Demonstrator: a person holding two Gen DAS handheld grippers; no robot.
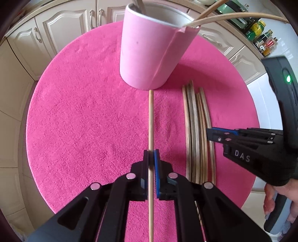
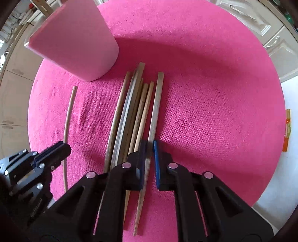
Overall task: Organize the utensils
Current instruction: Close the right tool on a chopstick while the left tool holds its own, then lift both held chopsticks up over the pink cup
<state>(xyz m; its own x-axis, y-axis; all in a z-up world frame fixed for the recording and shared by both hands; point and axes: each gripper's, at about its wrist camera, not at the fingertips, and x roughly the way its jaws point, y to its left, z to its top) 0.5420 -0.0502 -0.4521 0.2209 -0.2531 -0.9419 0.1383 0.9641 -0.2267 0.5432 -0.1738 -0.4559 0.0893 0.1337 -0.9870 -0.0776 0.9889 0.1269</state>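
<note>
A pale pink cup (image 1: 149, 50) stands on a round pink mat (image 1: 83, 111) and holds two light sticks (image 1: 223, 17) and a metal utensil. My left gripper (image 1: 151, 154) is shut on a single light chopstick (image 1: 150, 115) that lies pointing at the cup's base. Several wooden chopsticks (image 2: 134, 111) lie side by side to its right. My right gripper (image 2: 149, 147) is down over the rightmost grey-brown chopstick (image 2: 157, 104), jaws narrowly apart around it. The right gripper also shows in the left wrist view (image 1: 212, 134), and the left gripper in the right wrist view (image 2: 61, 147).
White kitchen cabinets (image 1: 61, 24) surround the mat. A shelf with jars and bottles (image 1: 260, 35) is at the upper right. The cup (image 2: 74, 41) sits just beyond the chopstick bundle. An orange object (image 2: 286, 130) lies off the mat at right.
</note>
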